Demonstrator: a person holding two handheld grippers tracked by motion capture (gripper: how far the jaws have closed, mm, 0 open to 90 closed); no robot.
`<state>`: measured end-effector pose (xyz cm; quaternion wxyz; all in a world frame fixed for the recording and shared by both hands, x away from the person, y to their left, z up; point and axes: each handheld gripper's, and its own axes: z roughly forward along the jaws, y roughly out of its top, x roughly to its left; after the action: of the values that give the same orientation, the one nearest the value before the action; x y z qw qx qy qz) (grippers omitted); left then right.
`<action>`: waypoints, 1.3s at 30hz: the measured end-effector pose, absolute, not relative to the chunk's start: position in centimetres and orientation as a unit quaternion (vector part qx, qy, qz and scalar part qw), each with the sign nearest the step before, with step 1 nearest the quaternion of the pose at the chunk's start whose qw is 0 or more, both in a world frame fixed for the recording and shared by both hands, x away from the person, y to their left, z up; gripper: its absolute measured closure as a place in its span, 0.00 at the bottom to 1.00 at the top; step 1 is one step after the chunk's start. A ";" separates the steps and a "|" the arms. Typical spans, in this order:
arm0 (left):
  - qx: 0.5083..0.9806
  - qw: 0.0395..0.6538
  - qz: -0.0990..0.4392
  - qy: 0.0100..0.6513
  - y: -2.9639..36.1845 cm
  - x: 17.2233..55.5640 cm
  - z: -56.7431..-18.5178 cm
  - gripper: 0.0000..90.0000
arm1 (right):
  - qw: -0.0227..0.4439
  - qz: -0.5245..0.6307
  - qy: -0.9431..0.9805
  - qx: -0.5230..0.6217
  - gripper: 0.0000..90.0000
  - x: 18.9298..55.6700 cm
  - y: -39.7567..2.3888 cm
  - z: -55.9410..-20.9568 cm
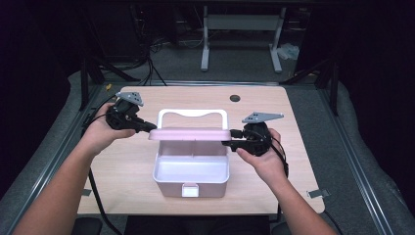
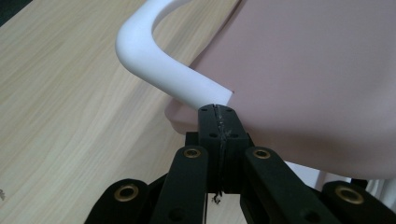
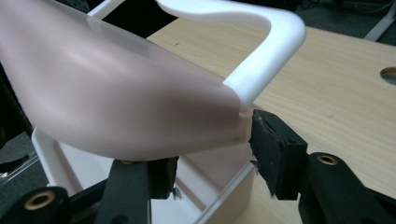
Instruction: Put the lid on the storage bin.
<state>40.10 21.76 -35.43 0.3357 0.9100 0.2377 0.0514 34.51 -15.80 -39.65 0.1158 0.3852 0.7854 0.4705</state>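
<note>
- Left gripper (image 1: 146, 128), at about 9 o'clock of the box in the high view, has its jaws pressed flat together with nothing between them; the tips rest against the left end of the pink lid (image 1: 190, 134), just under the foot of the white handle (image 1: 192, 113).
- Right gripper (image 1: 230, 138), at about 3 o'clock of the box, stands partly open with the lid's right corner between its jaws; in the right gripper view one pad (image 3: 275, 154) sits just beside the corner and the other jaw lies under the lid, and I cannot tell whether they press on it.
- Pink lid is lifted above the box (image 1: 191, 172), hinged at the far side, roughly level.
- Box sits near the middle of the wooden table (image 1: 127, 166), its white inside showing and a white latch (image 1: 190, 190) at 6 o'clock on its front.
- White handle stands up from the lid at 12 o'clock.
</note>
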 end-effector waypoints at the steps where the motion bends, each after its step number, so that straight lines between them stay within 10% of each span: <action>1: 0.911 0.335 0.052 0.236 21.7 39.9 -35.5 1.00 | 0.117 0.469 0.785 0.387 0.56 34.4 -15.8 -39.8; 24: 0.908 0.331 0.048 0.252 23.9 37.6 -39.4 0.92 | 0.131 0.436 0.776 0.436 0.57 33.5 -20.2 -42.7; 39: 0.885 0.314 0.091 0.332 27.1 37.6 -43.8 0.59 | 0.155 0.383 0.775 0.479 0.55 34.7 -21.4 -46.9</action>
<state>37.61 27.08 -43.76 0.3145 0.8848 0.3315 0.0915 34.71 -21.36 -46.93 0.1555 0.4790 0.7746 0.3826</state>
